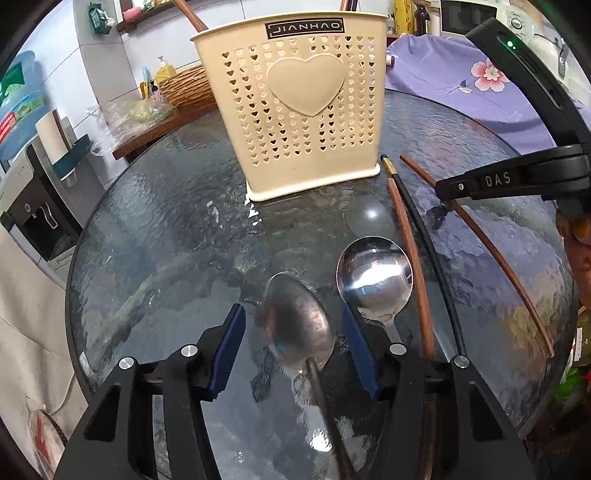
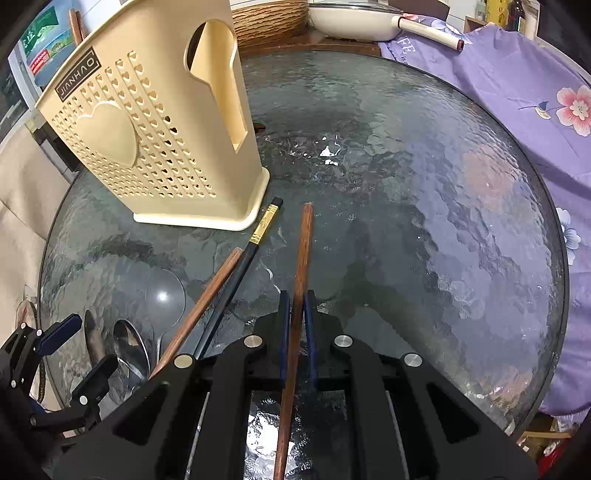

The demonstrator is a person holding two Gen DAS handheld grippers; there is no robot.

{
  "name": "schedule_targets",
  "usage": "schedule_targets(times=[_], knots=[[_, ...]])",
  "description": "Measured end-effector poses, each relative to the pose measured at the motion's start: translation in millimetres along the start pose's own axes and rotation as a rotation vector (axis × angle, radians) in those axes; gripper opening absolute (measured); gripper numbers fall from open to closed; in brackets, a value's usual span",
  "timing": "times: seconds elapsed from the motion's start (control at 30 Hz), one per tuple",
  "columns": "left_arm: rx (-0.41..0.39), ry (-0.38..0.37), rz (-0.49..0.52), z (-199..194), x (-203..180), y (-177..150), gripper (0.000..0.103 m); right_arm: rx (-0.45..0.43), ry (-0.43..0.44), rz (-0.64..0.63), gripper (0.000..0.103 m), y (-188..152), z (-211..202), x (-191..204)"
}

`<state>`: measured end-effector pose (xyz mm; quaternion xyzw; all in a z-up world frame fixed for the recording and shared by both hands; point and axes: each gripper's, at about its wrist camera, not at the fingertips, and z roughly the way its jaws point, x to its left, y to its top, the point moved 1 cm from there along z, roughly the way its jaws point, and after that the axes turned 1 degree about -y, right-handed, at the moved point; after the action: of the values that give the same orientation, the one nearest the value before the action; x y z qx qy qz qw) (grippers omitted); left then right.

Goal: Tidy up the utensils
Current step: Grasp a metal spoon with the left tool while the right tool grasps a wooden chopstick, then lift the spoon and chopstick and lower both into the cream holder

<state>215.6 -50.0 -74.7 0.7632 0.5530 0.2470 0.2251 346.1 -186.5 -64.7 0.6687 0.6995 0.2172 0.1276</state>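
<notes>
A cream perforated utensil holder (image 1: 303,107) with a heart stands upright at the back of the round glass table (image 1: 166,229); it also shows in the right wrist view (image 2: 147,140). My left gripper (image 1: 293,325) is open, its jaws either side of a dull metal spoon (image 1: 299,325) lying on the glass. A shiny spoon (image 1: 373,277), a clear spoon (image 1: 369,218), a brown chopstick (image 1: 410,266) and a black chopstick (image 1: 417,221) lie to its right. My right gripper (image 2: 295,310) is shut on another brown chopstick (image 2: 301,258), which also shows in the left wrist view (image 1: 480,240).
A purple floral cloth (image 2: 517,110) covers the area beyond the table's right side. A cream pan (image 2: 362,22) and a woven basket (image 2: 269,18) sit behind the table. A wooden shelf with plastic bags (image 1: 140,114) and a water dispenser (image 1: 33,206) stand to the left.
</notes>
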Motion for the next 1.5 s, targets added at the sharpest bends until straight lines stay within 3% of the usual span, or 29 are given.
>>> schedule_targets(times=[0.3,0.63,0.87,1.2,1.5], knots=[[0.012,-0.015,-0.015,1.3,-4.3,3.2,0.037,0.007,-0.029,-0.021,0.009,4.7,4.9,8.0],[0.007,-0.066,-0.061,1.3,7.9,11.0,0.037,-0.035,0.013,-0.002,0.008,2.3,-0.6,-0.8],[-0.051,-0.081,-0.083,-15.4,16.3,24.7,0.037,-0.117,0.079,0.006,0.007,6.6,-26.3,-7.3],[-0.189,-0.106,-0.137,-54.9,32.6,47.1,0.037,-0.314,0.181,-0.050,0.007,5.2,-87.7,-15.4],[-0.264,-0.108,-0.133,-82.9,34.8,57.6,0.037,-0.386,0.237,-0.107,0.007,-0.8,-126.3,-15.1]])
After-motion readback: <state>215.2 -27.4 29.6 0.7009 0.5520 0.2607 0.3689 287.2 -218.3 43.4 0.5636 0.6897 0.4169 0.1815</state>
